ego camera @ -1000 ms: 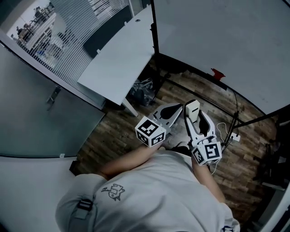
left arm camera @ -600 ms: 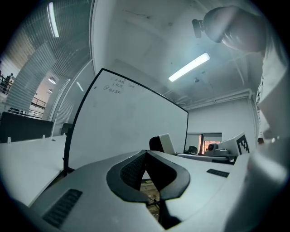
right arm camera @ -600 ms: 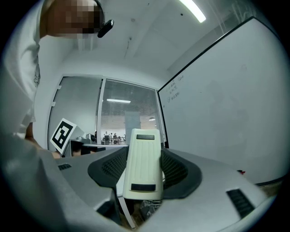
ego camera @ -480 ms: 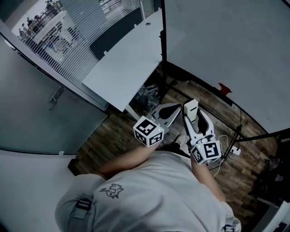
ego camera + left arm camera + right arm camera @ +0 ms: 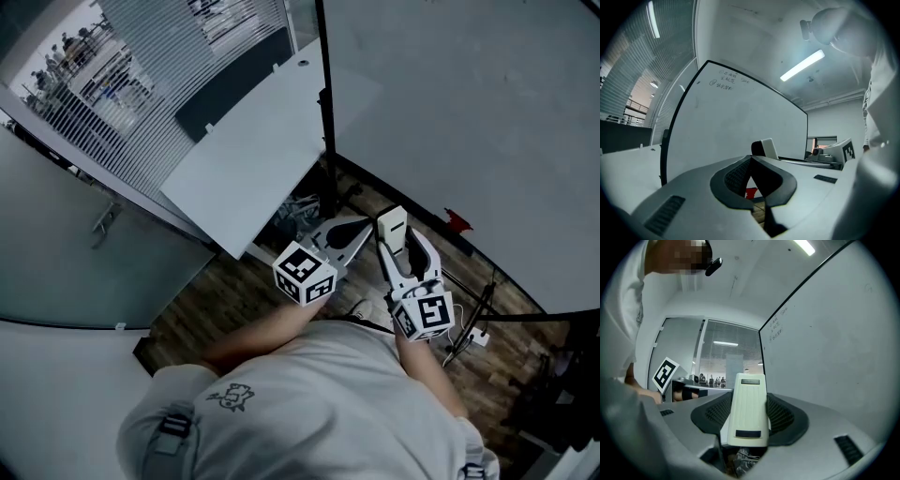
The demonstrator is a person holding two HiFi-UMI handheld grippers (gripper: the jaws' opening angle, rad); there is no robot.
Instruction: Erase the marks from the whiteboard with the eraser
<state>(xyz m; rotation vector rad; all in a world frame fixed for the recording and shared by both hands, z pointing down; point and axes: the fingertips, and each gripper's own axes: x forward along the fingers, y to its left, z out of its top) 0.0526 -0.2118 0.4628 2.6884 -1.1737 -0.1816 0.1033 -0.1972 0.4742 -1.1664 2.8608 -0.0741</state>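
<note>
The right tongs are clamped on the eraser, which is held short of the whiteboard. The left tongs are closed on nothing. The marks sit high near the board's left edge, so I judge the eraser should rise there and press flat. A white counter stands to the left, above the wood floor.

A white counter is seen at eleven o'clock in the head view, with slatted blinds farther out toward ten o'clock. On the wooden floor, a white power strip with cables is seen at four o'clock. A lit ceiling tube is shown near one o'clock in the left gripper view.
</note>
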